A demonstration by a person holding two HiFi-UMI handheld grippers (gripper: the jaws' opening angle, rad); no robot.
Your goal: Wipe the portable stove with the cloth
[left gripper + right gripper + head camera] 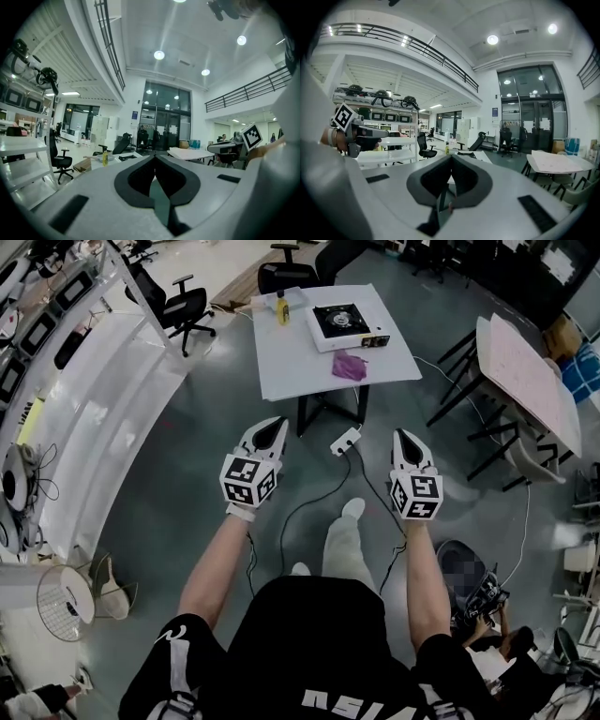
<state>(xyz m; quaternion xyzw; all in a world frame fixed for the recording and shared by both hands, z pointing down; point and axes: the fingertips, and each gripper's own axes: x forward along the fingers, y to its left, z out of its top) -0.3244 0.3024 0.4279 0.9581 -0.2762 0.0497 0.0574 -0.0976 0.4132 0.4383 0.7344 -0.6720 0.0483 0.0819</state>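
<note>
The person's arms reach forward with both grippers short of the white table (291, 367), over the floor in front of its near edge. The left gripper (278, 422) has its jaws closed tip to tip with nothing between them, which its own view shows plainly. The right gripper (401, 433) is likewise pressed together and empty. Between them, on the floor at the foot of the table, lies a power strip (345, 440).

On the table, the purple cloth (349, 366) sits crumpled near the front edge towards the right. The portable stove (345, 324) stands just behind it at the table's far right. A yellow bottle (282, 307) stands upright at the far edge, left of the stove. Black office chairs (183, 307) stand beyond the table's far left corner.

Only the head view shows the cloth and the top of the stove. The gripper views look level across the table, so they show the bottle from the side. Beyond the table they show a tall glazed wall (161, 117) and ceiling lights (159, 55), which the head view does not.
</note>
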